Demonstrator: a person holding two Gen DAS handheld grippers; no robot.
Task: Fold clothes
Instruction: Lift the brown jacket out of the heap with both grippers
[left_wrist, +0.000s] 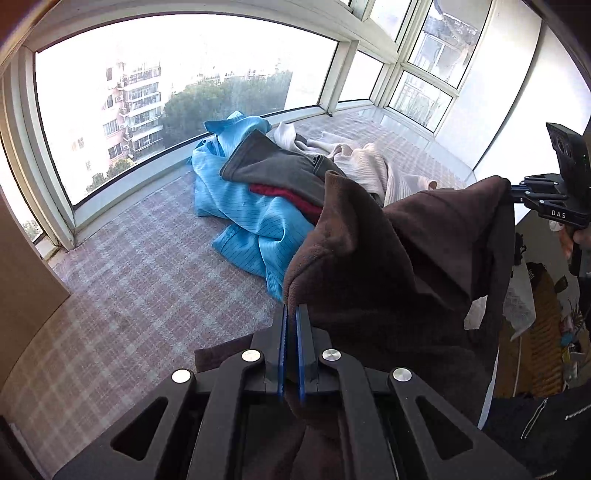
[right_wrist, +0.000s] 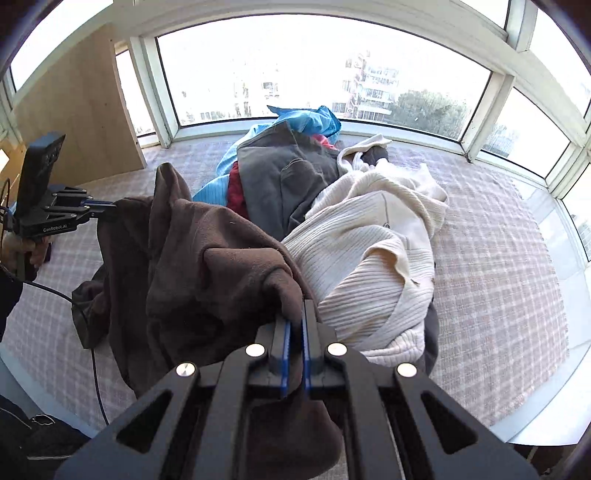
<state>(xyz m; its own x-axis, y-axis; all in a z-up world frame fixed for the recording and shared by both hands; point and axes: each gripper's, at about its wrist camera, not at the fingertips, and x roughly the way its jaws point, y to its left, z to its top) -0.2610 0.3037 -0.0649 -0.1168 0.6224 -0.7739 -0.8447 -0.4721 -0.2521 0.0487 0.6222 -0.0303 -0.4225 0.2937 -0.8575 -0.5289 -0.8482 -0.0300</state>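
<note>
A wide bay window (left_wrist: 177, 107) is shown behind a checked cover (left_wrist: 122, 266) spread over the platform, on which a heap of clothes lies. The heap is made up of a blue striped garment (left_wrist: 255, 225), a cream ribbed sweater (right_wrist: 369, 251), a grey garment (left_wrist: 280, 173) and a small patch of red cloth (left_wrist: 284, 195).

In front of the heap, a brown fleece garment (left_wrist: 388, 266) is held raised between the two grippers, its lower part hanging toward the cover. In the left wrist view the left gripper (left_wrist: 291, 314) is seen clenched on one edge of the brown fleece, the cloth caught between its blue pads (left_wrist: 300, 354). At the right edge of that view the right gripper (left_wrist: 511, 192) is seen gripping the opposite corner, with a hand (left_wrist: 570, 240) on its grip.

The right wrist view alone shows the cream sweater at full extent, a wooden panel (right_wrist: 81, 103) at the left, and a black cable (right_wrist: 94, 354) trailing from the left gripper's handle. There the right gripper (right_wrist: 295, 325) is closed on a fold of the fleece. Only the left wrist view shows the room's contents at lower right, too indistinct to be told.
</note>
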